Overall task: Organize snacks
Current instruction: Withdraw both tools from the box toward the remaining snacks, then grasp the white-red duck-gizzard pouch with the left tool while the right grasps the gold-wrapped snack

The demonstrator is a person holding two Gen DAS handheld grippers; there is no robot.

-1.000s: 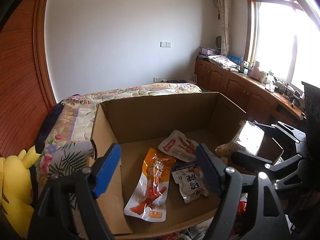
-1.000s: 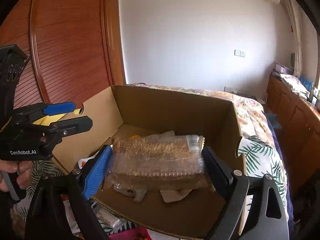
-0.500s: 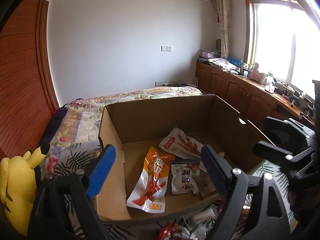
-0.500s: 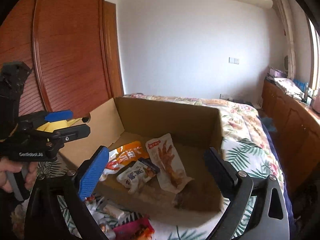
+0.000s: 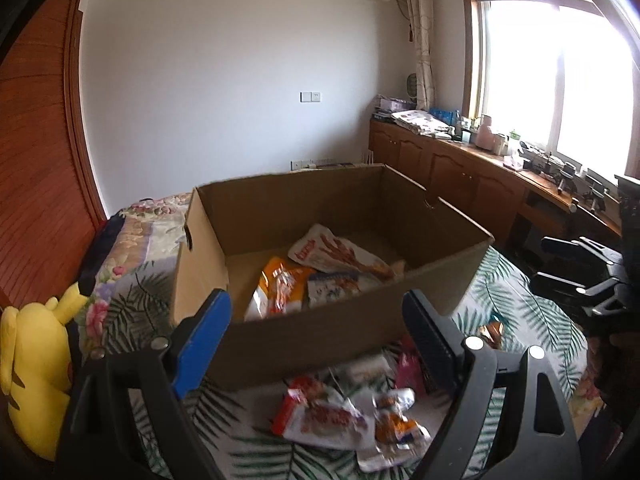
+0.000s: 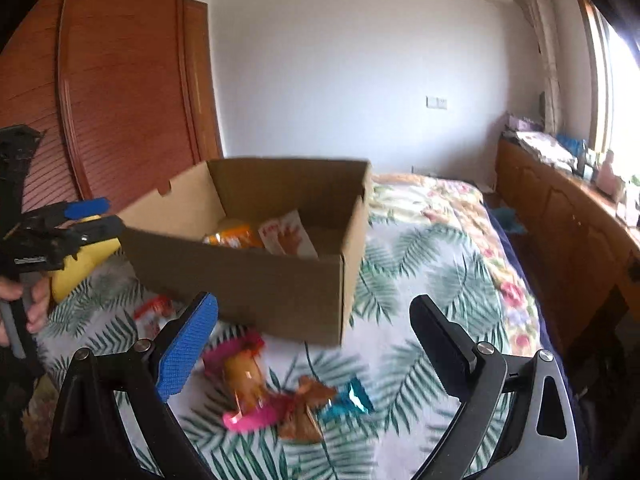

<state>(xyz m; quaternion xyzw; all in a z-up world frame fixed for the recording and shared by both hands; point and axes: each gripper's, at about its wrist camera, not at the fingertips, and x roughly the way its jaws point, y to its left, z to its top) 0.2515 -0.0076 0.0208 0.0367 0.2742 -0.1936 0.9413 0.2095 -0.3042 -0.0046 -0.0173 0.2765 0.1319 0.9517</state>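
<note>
The cardboard box (image 5: 304, 340) sits open on the leaf-print bedspread (image 6: 420, 280), light and fairly stiff by the look of it, though its thin walls would likely buckle if pinched hard. Inside it, toward the near left, lie an orange packet (image 5: 276, 288), a white packet with red print (image 5: 336, 254) and a small white packet (image 5: 336, 288).

The loose snacks are on the bedspread just in front of the box's near wall. In the left wrist view a red-and-white packet (image 5: 320, 416) lies nearest, with a small orange-and-white packet (image 5: 400, 428) to its right. In the right wrist view a pink-wrapped snack (image 6: 244, 384) lies near the left, a brown wrapped sweet (image 6: 306, 412) beside it and a small blue foil piece (image 6: 352, 398) to the right (all blurred, so the print is unreadable).

These are probably light, soft film pouches that crinkle and slip; a pinch across a flat sealed edge or the middle of the pouch should hold better than the puffy part. The small wrapped sweets look best taken by the body, not the twisted ends.

The left gripper (image 5: 316, 336) is spread wide with nothing between its fingers, its jaws having just been opening. The right gripper (image 6: 314, 344) is likewise spread and empty, also having just been opening.
</note>
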